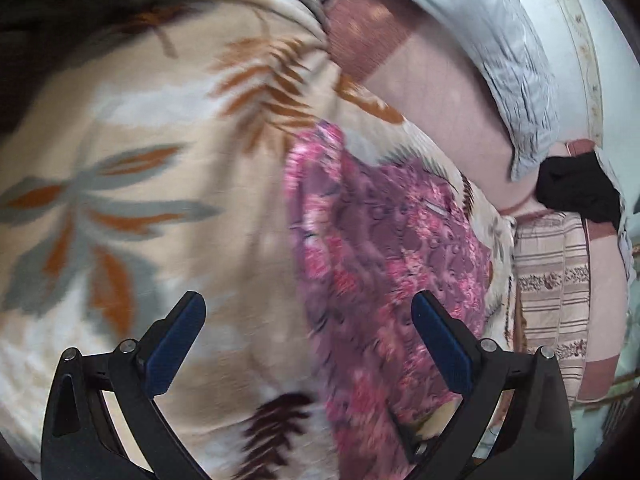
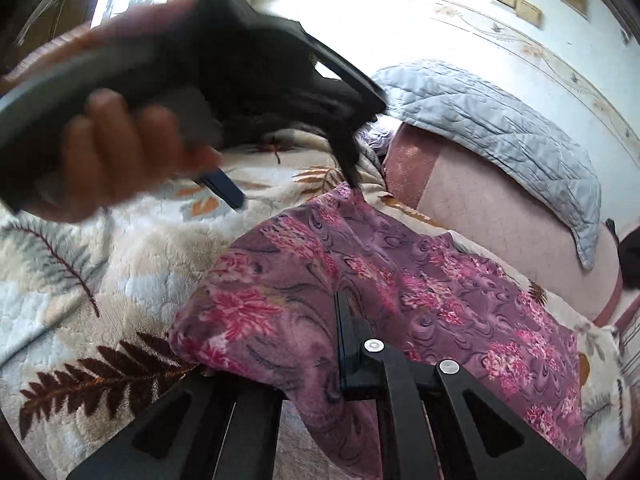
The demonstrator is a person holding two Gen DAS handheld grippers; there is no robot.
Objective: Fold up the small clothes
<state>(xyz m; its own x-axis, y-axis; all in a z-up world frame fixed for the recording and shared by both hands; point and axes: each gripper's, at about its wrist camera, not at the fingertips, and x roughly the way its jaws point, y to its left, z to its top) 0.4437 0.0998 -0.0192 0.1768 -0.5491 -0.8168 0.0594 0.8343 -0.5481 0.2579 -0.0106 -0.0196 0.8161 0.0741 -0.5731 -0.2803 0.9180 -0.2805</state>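
Purple floral garment [image 2: 420,300] lies on leaf-patterned blanket [image 1: 140,128], right gripper [image 2: 340,320] clenched on it, left gripper [image 1: 308,312] spread wide above

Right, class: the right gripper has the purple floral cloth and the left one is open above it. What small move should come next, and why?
Probably lower the left gripper onto the purple floral cloth's free far edge and pinch it. The left jaws are wide open and hold nothing, while the right gripper is shut on the near edge, with the cloth draped over it. A fold likely needs two held points; the cloth lies crumpled on the leaf-print blanket.
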